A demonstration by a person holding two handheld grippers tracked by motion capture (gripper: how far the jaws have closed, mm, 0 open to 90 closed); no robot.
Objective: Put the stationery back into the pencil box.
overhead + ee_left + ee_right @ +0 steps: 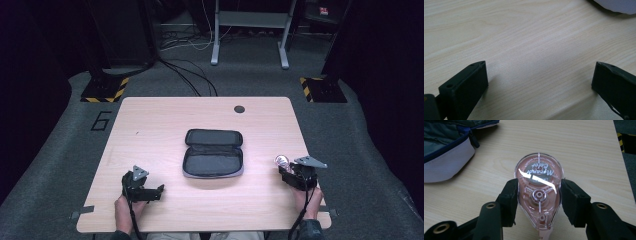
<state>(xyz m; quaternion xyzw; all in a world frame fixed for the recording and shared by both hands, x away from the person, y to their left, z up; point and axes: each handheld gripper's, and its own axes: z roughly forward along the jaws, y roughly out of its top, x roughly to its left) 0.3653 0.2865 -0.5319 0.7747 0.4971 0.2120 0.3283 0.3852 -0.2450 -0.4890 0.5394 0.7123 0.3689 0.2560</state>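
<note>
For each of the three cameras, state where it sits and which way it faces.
High view: above the person's side, facing forward and down on the table; both forearms, left gripper, right gripper.
Left gripper view: on the left gripper, facing bare tabletop between open jaws; pencil case edge at top right.
Right gripper view: on the right gripper, jaws shut on a clear pink correction tape dispenser.
Shared: the open pencil case shows in all three.
</note>
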